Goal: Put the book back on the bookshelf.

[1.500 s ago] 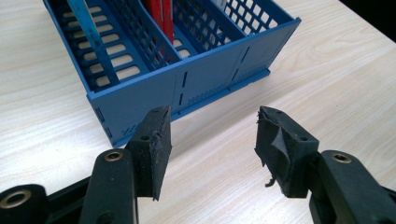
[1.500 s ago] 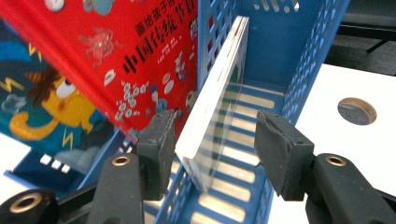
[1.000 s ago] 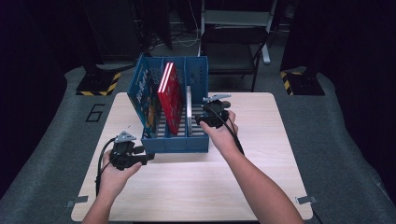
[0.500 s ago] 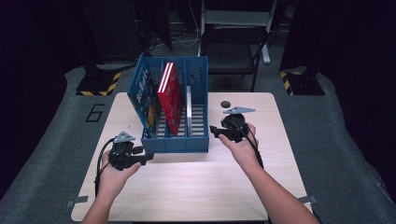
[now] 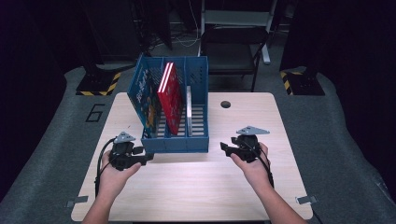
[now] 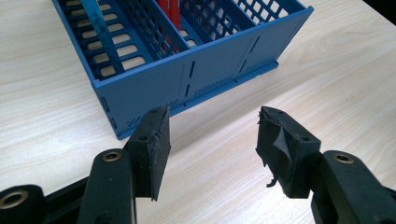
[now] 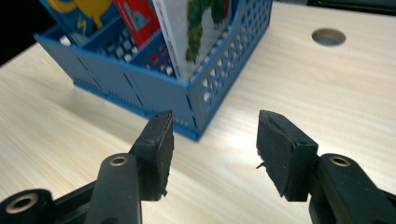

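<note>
High view: standing three books [image 5: 169,98] upright in blue rack [image 5: 175,140] at twelve o'clock on worktop [image 5: 196,186], keeping spines reachable; resting left gripper [image 5: 148,155] and right gripper [image 5: 224,148] at either front corner, fingers parted, gripping nothing.

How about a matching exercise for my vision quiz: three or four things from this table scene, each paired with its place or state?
Things:
1. blue rack
2. red book
3. left gripper
4. round hole

Places or states:
A. stands upright in a slot of the rack
B. jaws apart, nothing between them
C. in the tabletop, right of the rack
D. stands on the table, three slots, books inside

Pairs: 1-D, 2-A, 3-B, 4-C
</note>
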Tool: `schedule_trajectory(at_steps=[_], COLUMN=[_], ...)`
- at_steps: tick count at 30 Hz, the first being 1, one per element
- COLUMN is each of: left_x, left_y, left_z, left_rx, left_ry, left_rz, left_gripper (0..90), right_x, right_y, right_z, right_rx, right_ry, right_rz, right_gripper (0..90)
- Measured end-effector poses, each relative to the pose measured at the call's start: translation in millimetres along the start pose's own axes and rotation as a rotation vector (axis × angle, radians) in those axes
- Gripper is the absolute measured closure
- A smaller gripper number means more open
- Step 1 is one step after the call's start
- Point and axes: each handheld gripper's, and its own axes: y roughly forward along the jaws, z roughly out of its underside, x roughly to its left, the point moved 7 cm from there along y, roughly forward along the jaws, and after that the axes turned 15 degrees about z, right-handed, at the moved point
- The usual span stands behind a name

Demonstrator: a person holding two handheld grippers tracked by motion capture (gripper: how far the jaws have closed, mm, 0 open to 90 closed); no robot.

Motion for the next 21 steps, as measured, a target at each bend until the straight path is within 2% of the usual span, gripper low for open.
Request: schedule_trajectory(at_steps=[6, 10, 13, 17, 21], left_x=[-0.5, -0.5, -0.7, -0.5, 0.4], left_y=[0.2, 0.2, 0.2, 0.1, 1.5], left_z=[-0.3, 0.6, 0.7, 0.6, 0.8], left_rx=[-0.007, 0.007, 0.009, 0.006, -0.003], left_ry=[0.002, 0.001, 0.001, 0.002, 0.005], left_rz=[-0.003, 0.001, -0.001, 0.000, -0.009], left_gripper=[44.2, 44.3, 44.2, 44.2, 44.3], right_x=[-5.8, -11.7, -16.6, -24.9, -32.1], right_y=[-4.5, -7.3, -8.3, -8.0, -4.4], right_z=[24.3, 40.2, 52.2, 64.2, 74.0], right_rx=[-0.001, 0.008, 0.019, 0.030, 0.033], right_ry=[0.000, 0.033, 0.075, 0.102, 0.062], right_rz=[0.017, 0.012, 0.003, 0.010, 0.052], right_gripper=[46.0, 46.0, 46.0, 45.7, 45.7])
